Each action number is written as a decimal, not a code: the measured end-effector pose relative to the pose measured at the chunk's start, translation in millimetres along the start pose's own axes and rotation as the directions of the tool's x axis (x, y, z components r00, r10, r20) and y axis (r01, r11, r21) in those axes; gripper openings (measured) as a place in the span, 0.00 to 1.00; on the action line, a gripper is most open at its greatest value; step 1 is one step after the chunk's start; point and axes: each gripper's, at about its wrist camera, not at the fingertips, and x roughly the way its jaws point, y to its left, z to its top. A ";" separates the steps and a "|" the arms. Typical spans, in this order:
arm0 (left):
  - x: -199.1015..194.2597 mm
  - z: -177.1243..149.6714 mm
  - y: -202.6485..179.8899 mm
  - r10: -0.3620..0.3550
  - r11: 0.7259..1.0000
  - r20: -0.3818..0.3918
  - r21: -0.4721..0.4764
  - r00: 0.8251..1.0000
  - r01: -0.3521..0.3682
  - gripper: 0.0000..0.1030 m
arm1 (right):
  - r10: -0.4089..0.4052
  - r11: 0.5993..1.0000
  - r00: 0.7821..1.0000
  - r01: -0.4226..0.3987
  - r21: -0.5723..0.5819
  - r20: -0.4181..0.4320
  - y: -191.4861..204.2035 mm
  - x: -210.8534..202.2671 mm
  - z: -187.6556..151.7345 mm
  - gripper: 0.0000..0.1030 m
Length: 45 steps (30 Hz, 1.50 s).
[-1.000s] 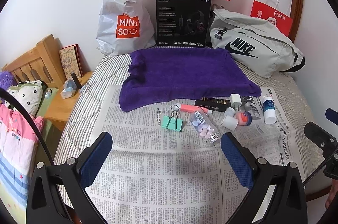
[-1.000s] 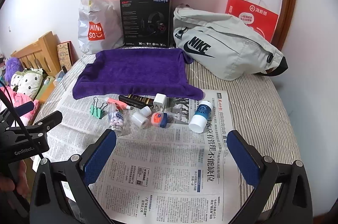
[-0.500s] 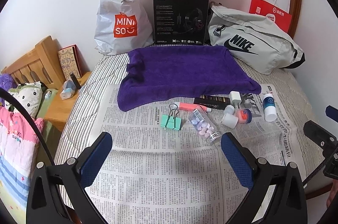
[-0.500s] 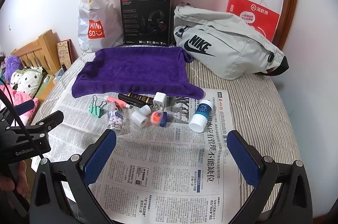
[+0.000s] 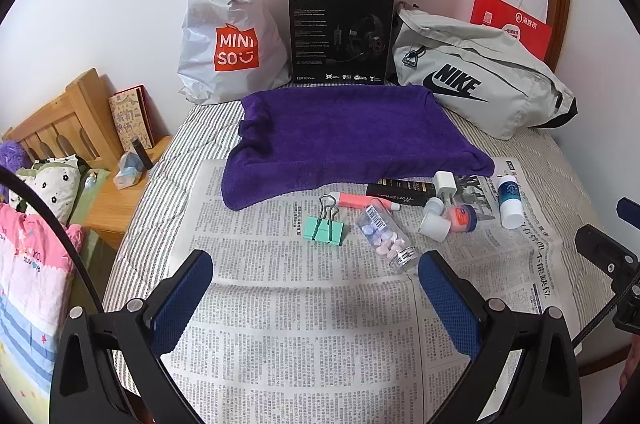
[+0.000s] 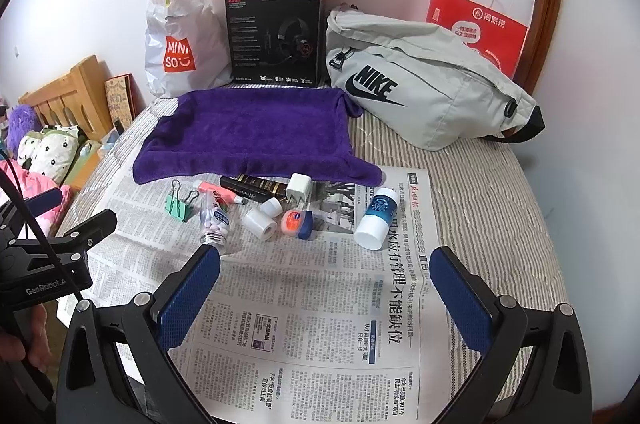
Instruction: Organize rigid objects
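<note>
Small objects lie in a row on newspaper (image 5: 304,304) before a purple towel (image 5: 344,132): a green binder clip (image 5: 324,229), a clear pill bottle (image 5: 386,238), a pink marker (image 5: 358,200), a black tube (image 5: 400,189), a white charger (image 5: 445,183), a white cap (image 5: 434,225), a small pink jar (image 5: 460,217) and a blue-and-white bottle (image 5: 509,199). My left gripper (image 5: 314,288) is open and empty, hovering short of the clip and pill bottle. My right gripper (image 6: 324,288) is open and empty, short of the jar (image 6: 296,222) and blue-and-white bottle (image 6: 375,213).
Behind the towel (image 6: 252,136) stand a Miniso bag (image 5: 228,36), a black headset box (image 5: 340,34) and a grey Nike bag (image 5: 480,80). A wooden bedside stand (image 5: 116,192) is at the left. The bed edge drops off at left and right.
Both grippers have drifted slightly; the views shift a little. Nothing on the newspaper has moved, and both grippers stay open.
</note>
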 end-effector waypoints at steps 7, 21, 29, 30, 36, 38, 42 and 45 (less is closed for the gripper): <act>-0.1 0.5 -0.2 0.001 1.000 0.001 -0.002 1.000 -0.001 1.00 | -0.001 1.000 1.000 0.001 0.004 0.001 -0.2 -0.3 -0.4 1.00; -0.3 -1.4 -0.4 0.005 1.000 -0.001 0.003 1.000 -0.005 1.00 | -0.004 1.000 1.000 0.004 0.003 -0.006 0.0 1.6 -0.2 1.00; -0.2 -3.4 1.2 0.009 1.000 -0.001 0.007 1.000 -0.009 1.00 | -0.002 1.000 1.000 0.002 0.004 -0.004 0.3 1.4 -0.3 1.00; 0.0 -3.3 1.3 0.009 1.000 -0.001 0.007 1.000 -0.009 1.00 | -0.003 1.000 1.000 0.003 0.004 -0.003 0.1 1.2 -0.4 1.00; -0.5 -3.2 0.3 0.013 1.000 -0.001 0.009 1.000 -0.013 1.00 | -0.002 1.000 1.000 0.002 0.002 -0.006 0.3 1.7 -0.3 1.00; -0.5 -3.0 -0.2 0.014 1.000 -0.003 0.010 1.000 -0.014 1.00 | -0.003 1.000 1.000 0.003 0.002 -0.005 0.5 1.1 -0.5 1.00; -0.4 -3.0 0.2 0.014 1.000 -0.003 0.010 1.000 -0.014 1.00 | -0.002 1.000 1.000 0.002 0.006 -0.005 0.5 1.1 -0.2 1.00; -0.5 -3.2 0.1 0.015 1.000 -0.003 0.011 1.000 -0.015 1.00 | -0.002 1.000 1.000 0.002 0.005 -0.006 0.4 1.0 -1.0 1.00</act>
